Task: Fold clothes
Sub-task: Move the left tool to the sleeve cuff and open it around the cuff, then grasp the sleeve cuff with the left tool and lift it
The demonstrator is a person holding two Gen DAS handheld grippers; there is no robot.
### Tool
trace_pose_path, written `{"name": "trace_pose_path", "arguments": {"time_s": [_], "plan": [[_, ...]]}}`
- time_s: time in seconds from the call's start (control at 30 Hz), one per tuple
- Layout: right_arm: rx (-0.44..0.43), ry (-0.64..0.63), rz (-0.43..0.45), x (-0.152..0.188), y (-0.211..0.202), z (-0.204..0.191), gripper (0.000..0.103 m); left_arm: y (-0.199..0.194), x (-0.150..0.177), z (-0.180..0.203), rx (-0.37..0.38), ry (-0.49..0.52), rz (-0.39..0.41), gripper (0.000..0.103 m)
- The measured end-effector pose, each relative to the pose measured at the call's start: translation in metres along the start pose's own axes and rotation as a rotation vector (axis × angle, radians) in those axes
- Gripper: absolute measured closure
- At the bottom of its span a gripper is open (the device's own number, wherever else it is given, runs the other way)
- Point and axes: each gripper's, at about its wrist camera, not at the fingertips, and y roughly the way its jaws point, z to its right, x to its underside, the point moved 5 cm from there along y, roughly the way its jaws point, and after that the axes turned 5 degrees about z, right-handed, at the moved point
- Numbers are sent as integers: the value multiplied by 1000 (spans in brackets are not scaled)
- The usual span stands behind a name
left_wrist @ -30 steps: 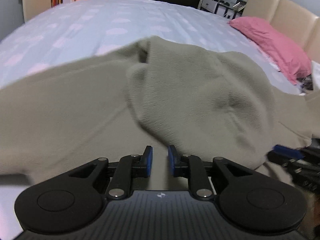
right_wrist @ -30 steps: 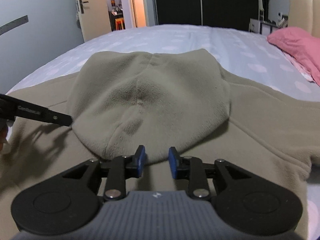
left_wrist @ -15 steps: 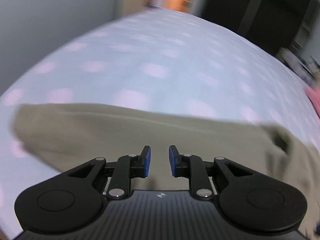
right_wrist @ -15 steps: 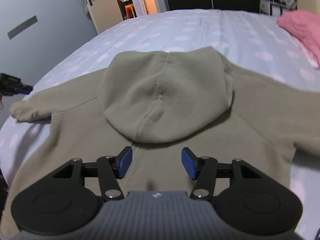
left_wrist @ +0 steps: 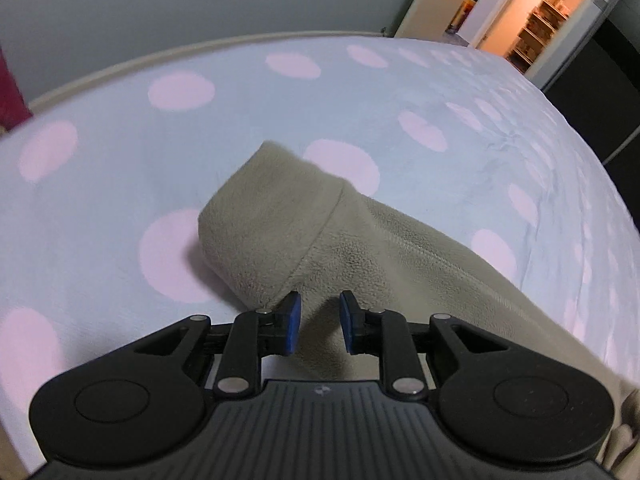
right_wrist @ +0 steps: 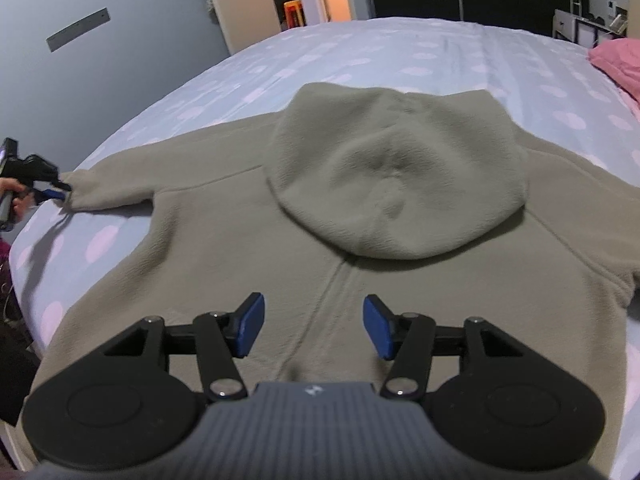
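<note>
A grey-green fleece hoodie (right_wrist: 248,248) lies flat, back up, on the spotted bed (right_wrist: 400,48), near its front edge. The hood (right_wrist: 396,176) is folded down over the back, covering the upper centre seam. The left sleeve (left_wrist: 280,220) reaches toward the bed's left edge, cuff flat. Left tongs (left_wrist: 316,322) are narrow, empty, at that cuff. Right tongs (right_wrist: 314,328) are wide, empty, above the lower back.

Left wrist view faces the sleeve cuff (left_wrist: 276,216) closely; right wrist view overlooks the whole hoodie (right_wrist: 360,208), cuff included.
</note>
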Motion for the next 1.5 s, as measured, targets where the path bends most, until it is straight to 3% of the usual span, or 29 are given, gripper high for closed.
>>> {"name": "trace_pose_path", "arguments": {"time_s": [0.13,0.33,0.4,0.53,0.7,0.8,0.97,1.1,1.27,1.5], "plan": [[-9,-48,-18,-2,1,-11,45,5,7,-14,16,-90,-18,84],[-24,-41,-22,-2,0,-19,45,-15,2,-8,-16,-34,-25,79],[-29,-37,-23,-1,0,-21,45,-19,0,-13,-24,-58,-30,78],[-38,-40,-25,1,1,-24,45,-18,1,-30,-67,-105,-20,49],[-51,-45,-31,3,0,-30,45,8,6,-44,-62,-202,-37,46],[-47,-59,-29,4,-2,-32,45,10,5,-40,-57,-191,-7,48],[-23,-45,-27,5,-3,-25,45,10,4,-33,-61,-135,7,74],[30,-48,-50,4,-3,-16,45,-3,-3,-26,-37,-128,48,82],[102,-47,-92,7,-5,0,45,-49,-18,15,69,-32,187,86],[180,-41,-151,13,-10,25,45,-147,-24,101,352,63,356,87]]}}
